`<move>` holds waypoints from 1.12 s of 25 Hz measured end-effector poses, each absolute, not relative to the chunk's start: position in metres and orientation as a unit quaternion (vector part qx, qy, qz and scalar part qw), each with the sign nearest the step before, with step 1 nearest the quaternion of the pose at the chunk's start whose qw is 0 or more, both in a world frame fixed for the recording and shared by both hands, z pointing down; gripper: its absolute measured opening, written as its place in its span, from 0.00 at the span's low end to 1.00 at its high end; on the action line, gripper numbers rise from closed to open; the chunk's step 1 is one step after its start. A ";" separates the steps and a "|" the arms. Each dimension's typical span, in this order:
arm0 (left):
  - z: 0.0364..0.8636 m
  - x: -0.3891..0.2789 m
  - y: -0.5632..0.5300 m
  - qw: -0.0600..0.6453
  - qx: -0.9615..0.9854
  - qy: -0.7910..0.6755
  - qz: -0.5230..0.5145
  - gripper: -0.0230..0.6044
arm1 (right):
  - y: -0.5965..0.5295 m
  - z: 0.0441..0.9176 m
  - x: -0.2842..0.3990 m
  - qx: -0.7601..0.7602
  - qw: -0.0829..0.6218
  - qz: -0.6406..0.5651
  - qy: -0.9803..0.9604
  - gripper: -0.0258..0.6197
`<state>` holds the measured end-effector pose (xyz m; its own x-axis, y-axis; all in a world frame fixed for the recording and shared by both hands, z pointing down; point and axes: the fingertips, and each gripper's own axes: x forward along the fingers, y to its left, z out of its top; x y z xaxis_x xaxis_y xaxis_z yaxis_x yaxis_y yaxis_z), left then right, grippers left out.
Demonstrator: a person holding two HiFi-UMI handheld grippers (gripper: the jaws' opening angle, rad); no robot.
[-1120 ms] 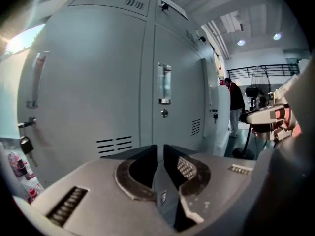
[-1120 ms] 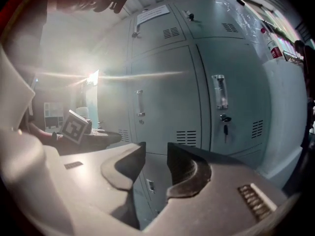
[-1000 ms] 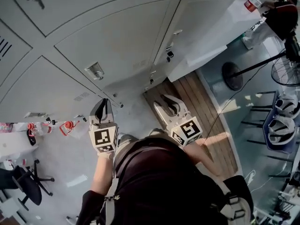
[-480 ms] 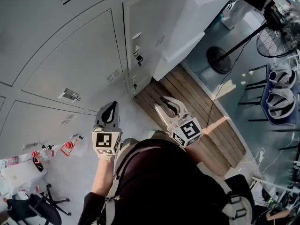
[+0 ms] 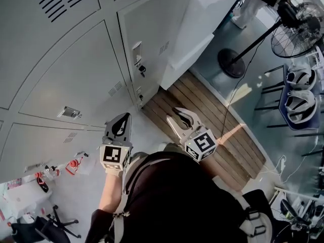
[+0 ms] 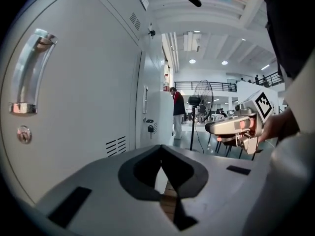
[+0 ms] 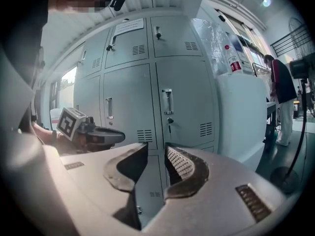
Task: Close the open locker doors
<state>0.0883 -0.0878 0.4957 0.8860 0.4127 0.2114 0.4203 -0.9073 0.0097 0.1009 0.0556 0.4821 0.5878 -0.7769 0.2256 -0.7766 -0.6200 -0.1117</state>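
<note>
Grey locker doors point(image 5: 81, 80) fill the left of the head view, and every door I see lies flush and closed. My left gripper point(image 5: 121, 116) is shut and empty, level beside a door with a chrome handle point(image 6: 29, 73); its tips meet point(image 6: 161, 162). My right gripper point(image 5: 172, 114) is open by a narrow gap with nothing in it point(image 7: 156, 149). Its jaws have just been closing a little. It points toward a closed door point(image 7: 189, 117) with a handle and key lock point(image 7: 168, 102). Both grippers hang apart from the lockers.
A tall white cabinet point(image 5: 202, 29) stands at the right end of the lockers. Wooden floor slats point(image 5: 207, 110) lie below my right gripper. A standing fan point(image 5: 291, 32), a cable and chairs point(image 5: 298, 105) occupy the right. A person point(image 6: 178, 107) stands far off.
The head view has swung right along the lockers, which slid toward the left. Both grippers moved with it; the left one turned. The right jaws stand slightly narrower.
</note>
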 end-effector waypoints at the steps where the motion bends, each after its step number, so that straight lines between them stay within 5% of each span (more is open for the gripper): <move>1: 0.497 0.088 -0.088 0.018 -0.971 -0.215 -0.107 0.05 | 0.055 0.482 0.101 -0.890 0.001 -0.126 0.437 0.22; 28: 0.497 0.062 -0.107 0.015 -0.976 -0.195 -0.100 0.05 | 0.033 0.490 0.084 -0.876 0.005 -0.134 0.463 0.21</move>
